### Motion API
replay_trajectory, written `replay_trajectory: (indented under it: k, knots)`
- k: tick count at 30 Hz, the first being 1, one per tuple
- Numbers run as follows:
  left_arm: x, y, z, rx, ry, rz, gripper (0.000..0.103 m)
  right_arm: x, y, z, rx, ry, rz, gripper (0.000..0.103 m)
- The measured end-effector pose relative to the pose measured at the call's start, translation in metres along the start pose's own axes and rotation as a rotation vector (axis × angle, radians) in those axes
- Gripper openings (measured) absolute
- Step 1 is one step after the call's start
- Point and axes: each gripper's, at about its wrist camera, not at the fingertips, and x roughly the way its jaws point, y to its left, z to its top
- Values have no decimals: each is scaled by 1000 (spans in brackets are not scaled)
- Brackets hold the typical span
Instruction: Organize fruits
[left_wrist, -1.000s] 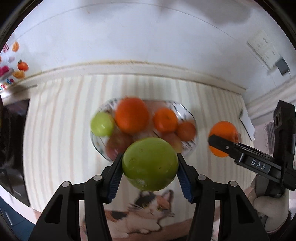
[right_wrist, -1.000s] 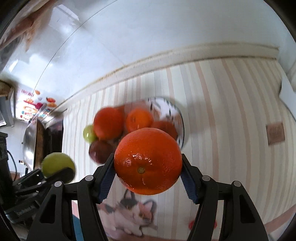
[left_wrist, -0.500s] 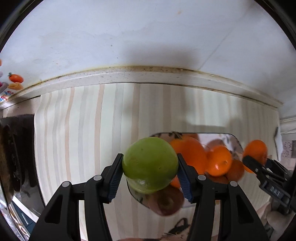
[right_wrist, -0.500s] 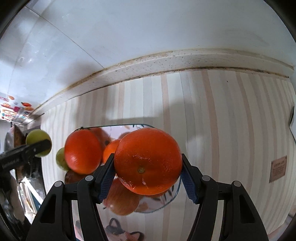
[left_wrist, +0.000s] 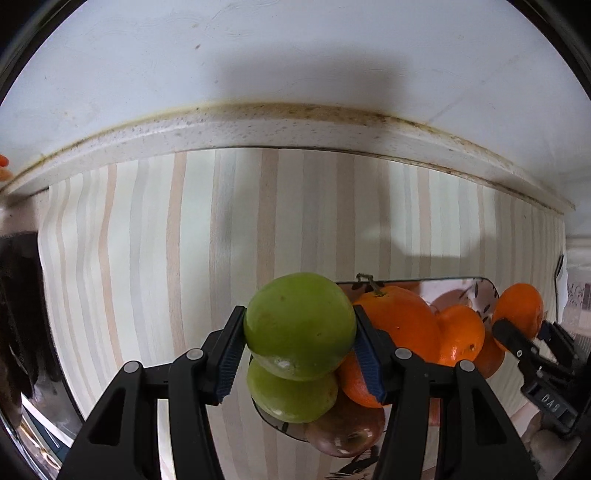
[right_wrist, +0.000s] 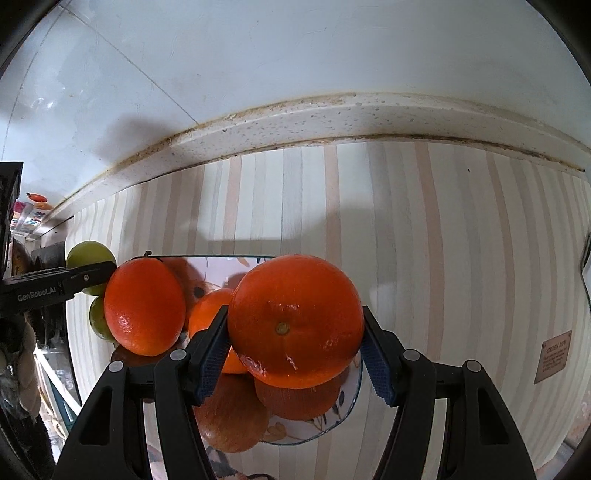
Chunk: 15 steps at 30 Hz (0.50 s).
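Observation:
My left gripper (left_wrist: 300, 350) is shut on a green apple (left_wrist: 299, 325) and holds it over the left edge of a glass plate (left_wrist: 484, 286). The plate carries a second green apple (left_wrist: 291, 397), a large orange (left_wrist: 400, 325), smaller oranges (left_wrist: 461, 339) and a red apple (left_wrist: 345, 432). My right gripper (right_wrist: 295, 349) is shut on a big orange (right_wrist: 295, 319) over the plate's right part (right_wrist: 351, 402). In the right wrist view the left gripper with its green apple (right_wrist: 88, 253) shows at the far left; in the left wrist view the right gripper's orange (left_wrist: 519, 314) shows at the right.
The plate stands on a striped tablecloth (left_wrist: 184, 240) that runs back to a speckled ledge (left_wrist: 258, 125) and a white wall. A cat picture shows under the plate's near edge (left_wrist: 354, 469). A small brown label (right_wrist: 552, 356) lies at the right.
Both grippers, each still shut on its fruit, have moved forward and down toward the plate. The plate and its fruit now lie close under the fingers; the cat picture has dropped mostly out of view.

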Motion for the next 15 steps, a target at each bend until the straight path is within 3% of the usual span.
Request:
replay_trajectory:
  k: [4,15]
  knots:
    - [12,-4,0,38,7,61,53,6,5,2,-27,14,-24,68]
    - [23,13,-9,-17,38,4,52,17,-6,6,23,44,20,69]
